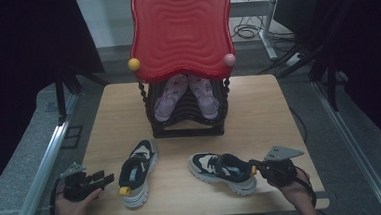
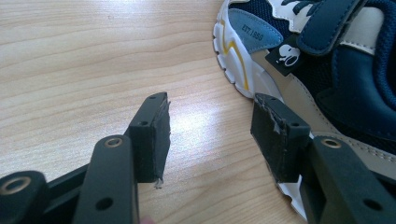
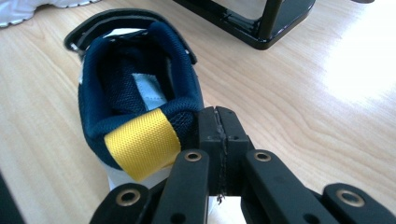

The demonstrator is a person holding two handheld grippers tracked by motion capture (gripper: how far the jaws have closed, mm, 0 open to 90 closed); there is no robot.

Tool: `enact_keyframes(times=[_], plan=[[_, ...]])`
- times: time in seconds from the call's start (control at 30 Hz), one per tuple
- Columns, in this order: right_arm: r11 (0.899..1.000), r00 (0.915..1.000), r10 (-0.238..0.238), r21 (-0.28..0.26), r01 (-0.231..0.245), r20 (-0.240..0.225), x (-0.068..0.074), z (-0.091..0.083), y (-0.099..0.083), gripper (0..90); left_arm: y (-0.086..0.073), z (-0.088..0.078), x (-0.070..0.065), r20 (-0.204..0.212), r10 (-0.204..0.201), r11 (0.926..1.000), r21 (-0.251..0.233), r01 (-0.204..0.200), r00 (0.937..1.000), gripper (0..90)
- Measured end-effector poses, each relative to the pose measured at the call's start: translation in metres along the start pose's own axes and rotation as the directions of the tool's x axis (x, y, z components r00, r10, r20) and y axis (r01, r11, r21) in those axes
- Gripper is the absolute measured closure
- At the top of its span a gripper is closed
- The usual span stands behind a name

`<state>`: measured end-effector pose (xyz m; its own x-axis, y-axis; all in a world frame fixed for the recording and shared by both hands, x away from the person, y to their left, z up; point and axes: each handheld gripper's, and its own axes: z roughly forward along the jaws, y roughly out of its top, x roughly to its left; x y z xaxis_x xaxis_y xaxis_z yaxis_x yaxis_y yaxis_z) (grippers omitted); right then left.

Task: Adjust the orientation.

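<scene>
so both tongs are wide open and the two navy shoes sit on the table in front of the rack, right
Not both. The left tongs are open beside one navy shoe, but the right gripper view shows the right tongs shut at the heel of the other shoe.

Pink shoes half hidden under red tray; rack partly covered.

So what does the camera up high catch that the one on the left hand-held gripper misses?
High view alone: the red tray, the black rack with pink shoes, the right shoe and the right hand-held gripper at its heel. Left gripper view alone: small print on the shoe's side and the open pads close up. Both: the left shoe, the wooden table and the left hand-held gripper.
</scene>
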<state>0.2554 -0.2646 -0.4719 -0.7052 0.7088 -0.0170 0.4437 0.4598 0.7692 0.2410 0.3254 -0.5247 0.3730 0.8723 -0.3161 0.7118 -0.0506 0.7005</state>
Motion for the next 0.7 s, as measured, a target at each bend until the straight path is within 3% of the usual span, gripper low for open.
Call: enact_keyframes(times=[0.7], plan=[[1.0,0.9994,0.012,-0.004,-0.012,-0.031,0.02,-0.018,-0.018,90.0,0.0,0.0,-0.001,0.0,0.001,1.0,-0.003,-0.001,1.0,47.3]])
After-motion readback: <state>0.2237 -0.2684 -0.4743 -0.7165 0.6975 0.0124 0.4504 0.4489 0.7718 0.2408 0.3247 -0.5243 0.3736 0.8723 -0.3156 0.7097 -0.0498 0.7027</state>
